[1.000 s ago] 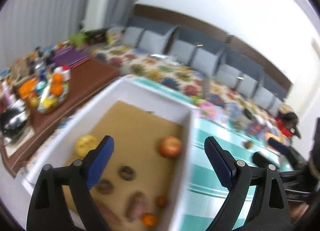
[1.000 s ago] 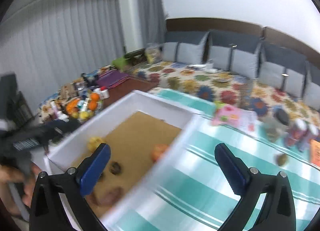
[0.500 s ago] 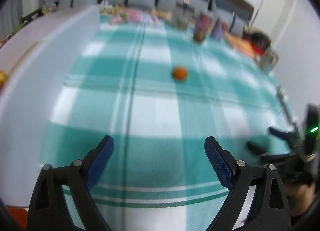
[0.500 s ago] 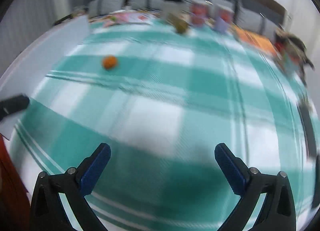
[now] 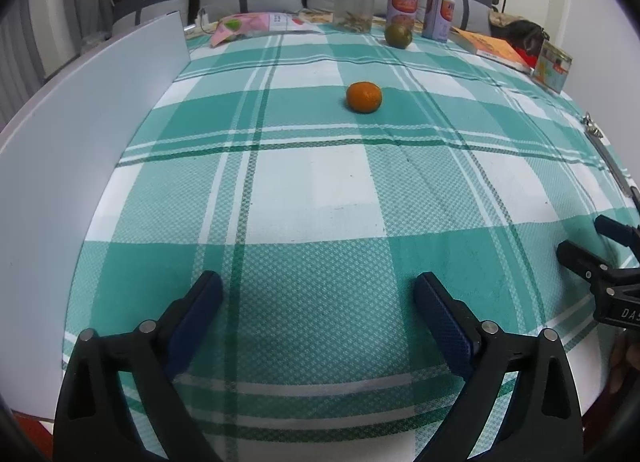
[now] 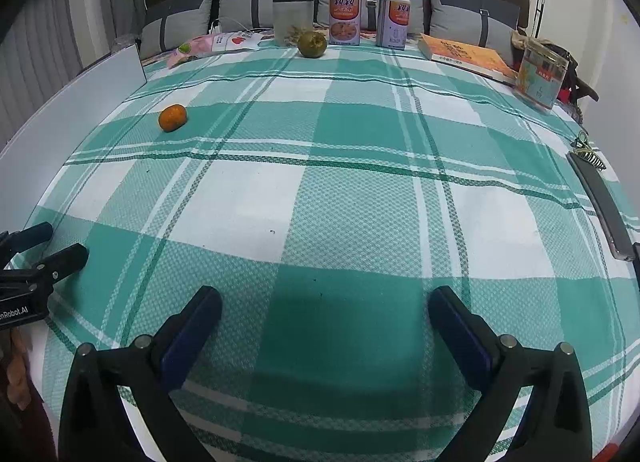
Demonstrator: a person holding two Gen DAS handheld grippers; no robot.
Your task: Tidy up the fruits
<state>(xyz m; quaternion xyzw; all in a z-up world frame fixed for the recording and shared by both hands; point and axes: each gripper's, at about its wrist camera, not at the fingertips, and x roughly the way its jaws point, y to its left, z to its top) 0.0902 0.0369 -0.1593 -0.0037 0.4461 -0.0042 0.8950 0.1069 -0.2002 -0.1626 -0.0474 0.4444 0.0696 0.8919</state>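
A small orange fruit lies alone on the green-and-white checked tablecloth. Farther back a green-brown round fruit rests beside the tins. A white box wall runs along the left edge; its inside is hidden. My left gripper is open and empty over the near cloth, well short of the orange fruit. My right gripper is open and empty too. Each gripper shows at the edge of the other's view: the right one, the left one.
At the table's back stand a clear jar, two printed tins and a pink packet. An orange book and a small box lie at the right, with a dark strip and keys. Grey cushions line the back.
Both views have swung from the white box holding several fruits to the tablecloth. The blur has settled and both grippers now rest low near the front edge, still open.
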